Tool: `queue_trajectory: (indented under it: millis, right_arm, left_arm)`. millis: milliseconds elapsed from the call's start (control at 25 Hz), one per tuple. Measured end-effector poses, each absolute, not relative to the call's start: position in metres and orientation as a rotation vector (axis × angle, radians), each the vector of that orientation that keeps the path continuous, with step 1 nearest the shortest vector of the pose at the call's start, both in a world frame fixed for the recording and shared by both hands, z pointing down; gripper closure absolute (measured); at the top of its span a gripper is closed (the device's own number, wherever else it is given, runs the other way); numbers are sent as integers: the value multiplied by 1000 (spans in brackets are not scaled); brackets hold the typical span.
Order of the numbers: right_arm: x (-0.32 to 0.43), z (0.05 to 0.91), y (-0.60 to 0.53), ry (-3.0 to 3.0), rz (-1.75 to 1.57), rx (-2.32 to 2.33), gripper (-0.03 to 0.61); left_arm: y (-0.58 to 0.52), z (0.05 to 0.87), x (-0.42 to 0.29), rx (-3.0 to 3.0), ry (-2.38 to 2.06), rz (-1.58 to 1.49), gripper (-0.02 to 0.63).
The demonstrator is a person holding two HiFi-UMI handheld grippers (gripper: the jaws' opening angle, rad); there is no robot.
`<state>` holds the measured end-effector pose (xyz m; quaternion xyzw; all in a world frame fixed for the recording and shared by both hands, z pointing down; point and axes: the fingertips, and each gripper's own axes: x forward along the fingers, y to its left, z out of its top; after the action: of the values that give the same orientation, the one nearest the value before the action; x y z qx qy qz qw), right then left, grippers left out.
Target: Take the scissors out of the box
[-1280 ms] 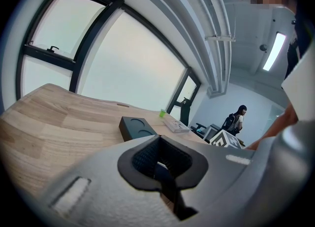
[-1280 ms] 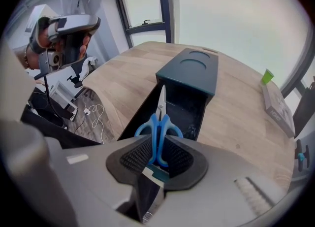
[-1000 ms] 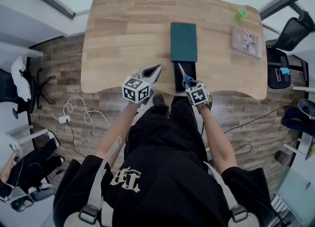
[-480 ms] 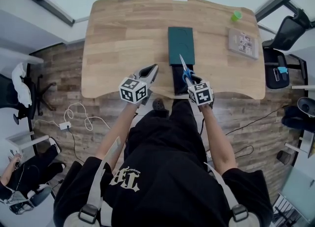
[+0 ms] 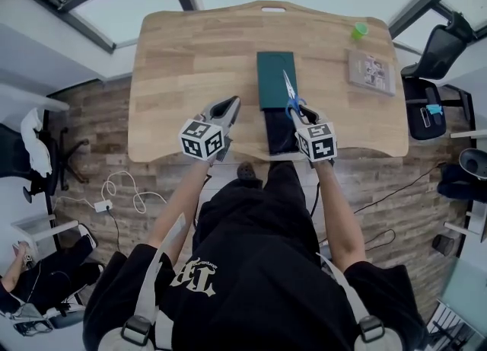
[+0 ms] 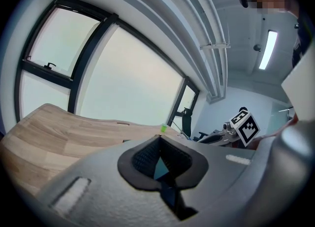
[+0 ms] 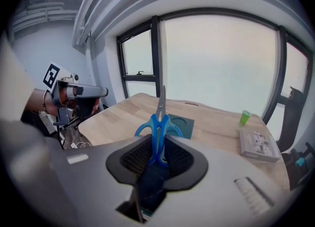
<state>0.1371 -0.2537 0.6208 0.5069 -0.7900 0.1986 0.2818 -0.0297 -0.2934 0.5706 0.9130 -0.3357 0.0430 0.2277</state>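
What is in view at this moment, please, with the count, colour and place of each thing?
table: one, light wood, under everything
box lid: one, dark green, table centre
box: one, black, open, at the near edge, just in front of the lid
scissors: one pair, blue handles, lifted above the box, blades pointing away
cup: one, green, far right corner
flat pack: one, grey, right side
office chair: one, black, beyond the table's right end
cable: one, white, on the floor at the left
left gripper: one, grey, jaws together, empty
right gripper: one, grey, clamping the scissor handles
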Motion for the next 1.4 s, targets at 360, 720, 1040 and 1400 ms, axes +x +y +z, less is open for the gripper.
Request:
queue_trajectory:
  millis: [360,720,1040,1400]
  right_arm:
    - [130,573,-272,-2214,449,1428,494]
    - [134,544,-288,-2260,395,1475,494]
    - [135,533,-293,-2278,376,1486,494]
    - [139,534,-294,-2277,378,1486,494]
  left_arm:
    - [-304,547,-23,2564,-919,90,614]
    - [-317,523,-20,2599,-934,61,614]
    - [-324,509,-17,2616,-941,28,614]
    - [-324,512,-16,2612,-945,31,614]
